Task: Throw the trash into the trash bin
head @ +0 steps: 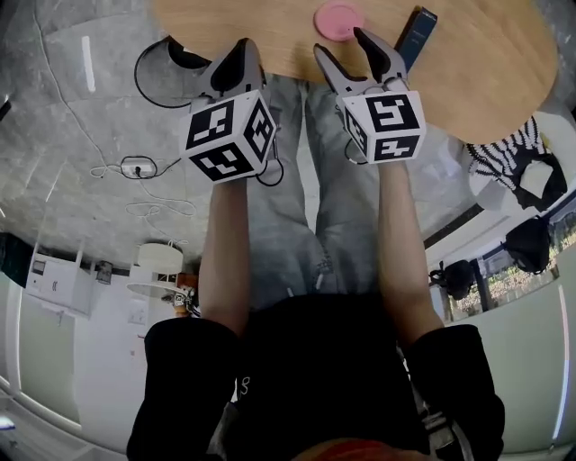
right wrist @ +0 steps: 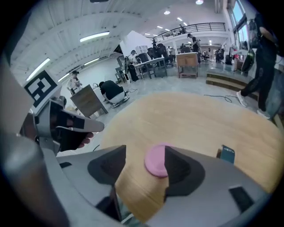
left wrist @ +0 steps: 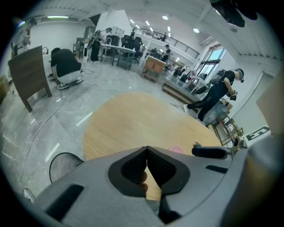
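A black-rimmed bin (left wrist: pixel 64 165) stands on the floor off the wooden table's (head: pixel 468 72) left edge. The left gripper (head: pixel 241 49) has its jaws pressed together, empty. A pink disc (head: pixel 338 18) lies near the near edge, ahead of the right gripper's (head: pixel 340 43) spread jaws and untouched. A dark blue box (head: pixel 416 34) lies just to its right.

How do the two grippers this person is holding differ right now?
The left gripper has its jaws closed together, while the right gripper has its jaws standing apart. The left gripper pinches nothing. In the right gripper's view, a pink disc on the table shows in the gap beside one jaw, not gripped. Both grippers are grey, carry a black-and-white marker cube, point toward the wooden table and hold nothing.
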Available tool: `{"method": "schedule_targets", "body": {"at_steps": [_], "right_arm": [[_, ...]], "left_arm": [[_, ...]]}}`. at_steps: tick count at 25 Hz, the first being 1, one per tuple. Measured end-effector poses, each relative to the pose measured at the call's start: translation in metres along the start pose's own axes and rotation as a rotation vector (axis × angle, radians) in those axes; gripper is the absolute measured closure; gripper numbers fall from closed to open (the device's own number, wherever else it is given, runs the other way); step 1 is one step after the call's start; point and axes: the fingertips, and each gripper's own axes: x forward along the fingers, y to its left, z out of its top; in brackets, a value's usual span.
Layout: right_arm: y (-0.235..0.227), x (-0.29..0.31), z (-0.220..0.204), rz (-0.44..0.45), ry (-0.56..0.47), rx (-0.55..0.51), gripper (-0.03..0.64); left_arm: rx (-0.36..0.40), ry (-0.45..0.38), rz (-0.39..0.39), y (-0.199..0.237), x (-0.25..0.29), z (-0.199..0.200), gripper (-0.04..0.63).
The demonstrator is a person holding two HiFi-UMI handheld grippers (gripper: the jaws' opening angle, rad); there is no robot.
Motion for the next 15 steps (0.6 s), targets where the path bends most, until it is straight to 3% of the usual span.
{"method": "schedule_targets", "body": {"at_steps": [5, 15], "right_arm": [[-0.027, 0.006, -0.007, -0.156, 0.060, -0.111, 0.351], [-0.040, 0.033, -0.028, -0.141, 0.194, -0.169, 0.311]], "left_arm": [[0.016, 0.026, -0.011, -0.009, 0.012, 0.001, 0.588], [0.041, 0.070, -0.021, -0.021, 0.033, 0.004, 0.588]]}}
